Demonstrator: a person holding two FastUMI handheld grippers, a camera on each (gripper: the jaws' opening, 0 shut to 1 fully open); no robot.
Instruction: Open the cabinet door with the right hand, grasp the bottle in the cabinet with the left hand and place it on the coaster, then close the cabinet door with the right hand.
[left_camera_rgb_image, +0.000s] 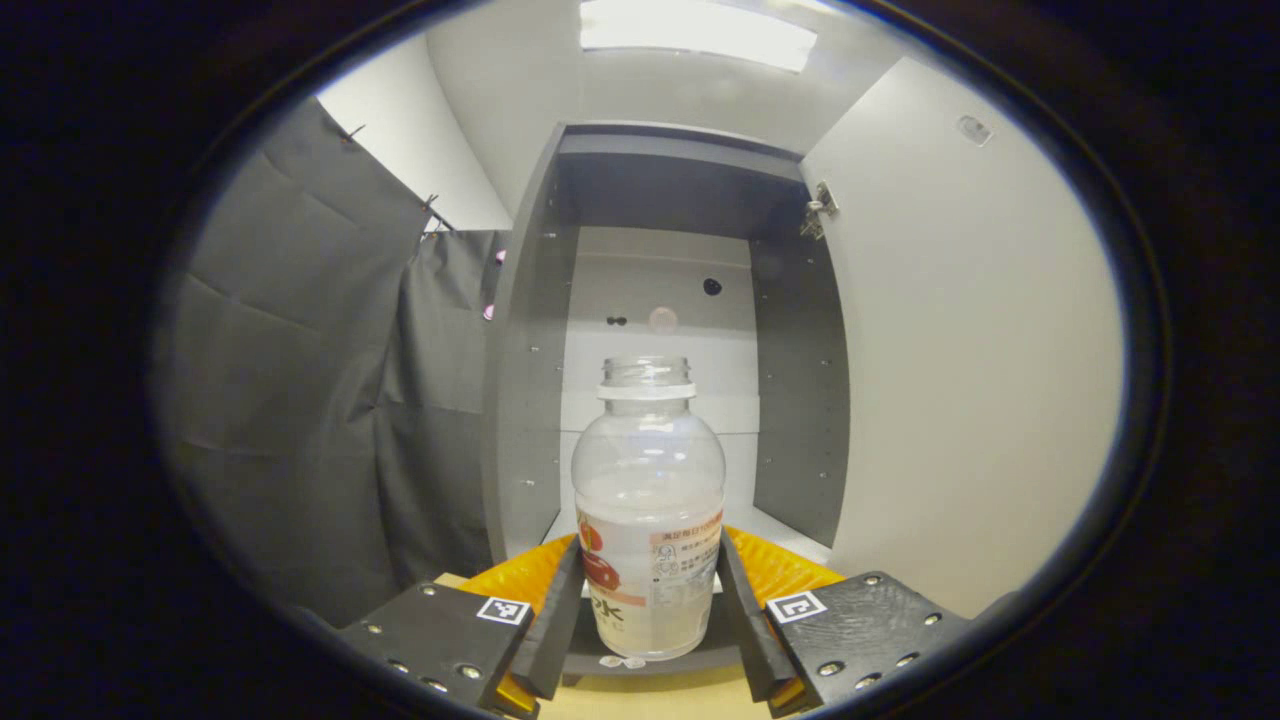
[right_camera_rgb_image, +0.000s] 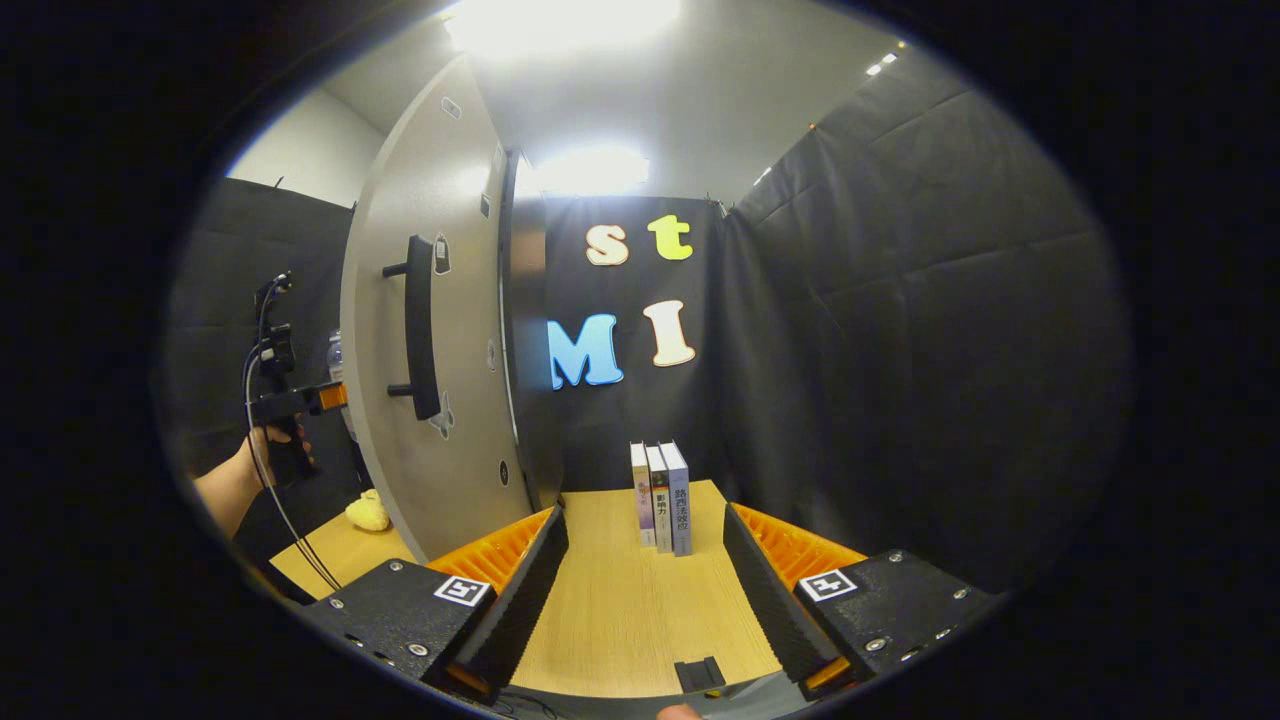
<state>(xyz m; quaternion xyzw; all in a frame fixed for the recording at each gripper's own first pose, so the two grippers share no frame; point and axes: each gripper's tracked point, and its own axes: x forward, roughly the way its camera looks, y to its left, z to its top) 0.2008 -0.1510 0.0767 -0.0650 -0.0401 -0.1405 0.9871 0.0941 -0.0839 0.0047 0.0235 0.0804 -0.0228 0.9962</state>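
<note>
Two fingers of your left gripper (left_camera_rgb_image: 650, 620) press on the lower, labelled part of the clear plastic bottle (left_camera_rgb_image: 648, 500), one on each side, so you are holding it upright with its open, capless mouth toward the ceiling. Under it sits a dark round disc (left_camera_rgb_image: 700, 660) on the wooden table (left_camera_rgb_image: 650, 700), which I take to be the coaster, though I cannot tell whether the base already touches it. Beyond the bottle the cabinet (left_camera_rgb_image: 660, 300) stands open, its shelves bare, and the cabinet door (left_camera_rgb_image: 960, 350) swings out on your right. Your right gripper (right_camera_rgb_image: 645, 600) hangs free with its fingers spread wide over the tabletop, holding nothing; past it stand three books (right_camera_rgb_image: 660, 495), and to its left is the door's outer face with its bar handle (right_camera_rgb_image: 420, 325), well apart from those fingers. The risk now, as I judge it, is letting go before the base is flat: a light, nearly empty bottle could tip. When you close the door, a hasty push may jolt the table and topple it.
</note>
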